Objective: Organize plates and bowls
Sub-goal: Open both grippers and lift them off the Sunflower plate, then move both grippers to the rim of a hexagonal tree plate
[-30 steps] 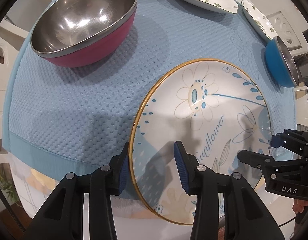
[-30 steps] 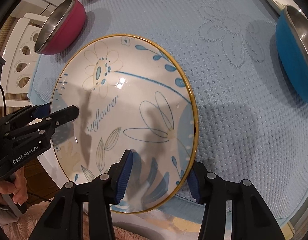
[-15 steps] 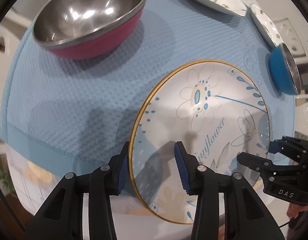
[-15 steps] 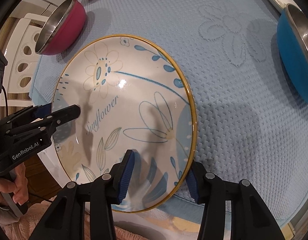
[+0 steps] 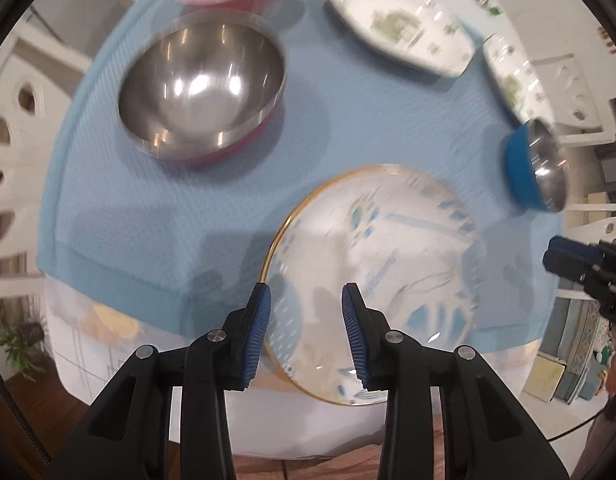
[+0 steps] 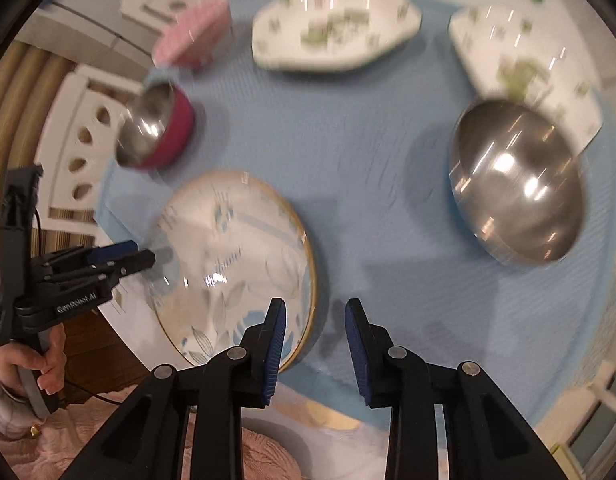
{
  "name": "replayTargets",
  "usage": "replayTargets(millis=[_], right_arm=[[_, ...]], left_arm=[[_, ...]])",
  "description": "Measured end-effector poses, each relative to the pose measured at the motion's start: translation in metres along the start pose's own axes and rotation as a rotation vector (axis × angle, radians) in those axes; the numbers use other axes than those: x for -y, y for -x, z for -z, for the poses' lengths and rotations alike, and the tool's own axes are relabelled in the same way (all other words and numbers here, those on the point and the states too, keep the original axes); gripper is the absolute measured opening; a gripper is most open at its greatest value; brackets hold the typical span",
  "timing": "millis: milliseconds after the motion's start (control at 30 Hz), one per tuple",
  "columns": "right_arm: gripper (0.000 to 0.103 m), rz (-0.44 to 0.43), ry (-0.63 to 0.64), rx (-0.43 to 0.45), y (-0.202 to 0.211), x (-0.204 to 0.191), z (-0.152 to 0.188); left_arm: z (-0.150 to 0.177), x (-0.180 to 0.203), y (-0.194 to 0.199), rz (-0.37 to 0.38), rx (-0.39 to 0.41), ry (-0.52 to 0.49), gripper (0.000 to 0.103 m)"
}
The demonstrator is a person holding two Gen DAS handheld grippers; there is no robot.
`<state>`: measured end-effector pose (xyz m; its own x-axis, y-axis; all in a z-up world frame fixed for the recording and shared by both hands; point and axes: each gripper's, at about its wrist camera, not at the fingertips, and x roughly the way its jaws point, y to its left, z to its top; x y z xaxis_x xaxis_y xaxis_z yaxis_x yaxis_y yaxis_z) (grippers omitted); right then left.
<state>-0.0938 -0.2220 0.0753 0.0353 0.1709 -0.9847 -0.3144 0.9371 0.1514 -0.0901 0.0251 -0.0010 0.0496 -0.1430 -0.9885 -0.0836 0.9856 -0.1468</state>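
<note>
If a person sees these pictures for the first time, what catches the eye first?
Probably the gold-rimmed flowered plate at the near edge of the blue mat, below both grippers. Next come the shiny steel bowls: a pink-sided one far left, a blue-sided one on the right.

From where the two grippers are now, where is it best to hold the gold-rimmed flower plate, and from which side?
Probably by its rim, from the table's near edge. The flower plate lies flat on the blue mat, but its near edge overhangs the mat, so one finger of the left gripper, whose fingers are closing, could slip beneath there.
</note>
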Motion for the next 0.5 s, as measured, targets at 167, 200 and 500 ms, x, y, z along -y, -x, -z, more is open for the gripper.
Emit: replayTargets(millis=[167, 200, 500], right_arm=[[0.031, 0.012, 0.072, 0.098, 0.059, -0.007, -0.019], [0.031, 0.006, 0.081, 0.116, 0.069, -0.008, -0.023], [0.031, -0.011, 0.119, 0.247, 0.122, -0.021, -0.086]], left_arm=[[-0.025, 0.008, 0.043, 0.061, 0.083, 0.000, 0.033], [-0.031, 0.012, 0.052, 0.072, 0.098, 0.002, 0.033], [-0.086, 0.034, 0.087, 0.123, 0.210, 0.040, 0.033]])
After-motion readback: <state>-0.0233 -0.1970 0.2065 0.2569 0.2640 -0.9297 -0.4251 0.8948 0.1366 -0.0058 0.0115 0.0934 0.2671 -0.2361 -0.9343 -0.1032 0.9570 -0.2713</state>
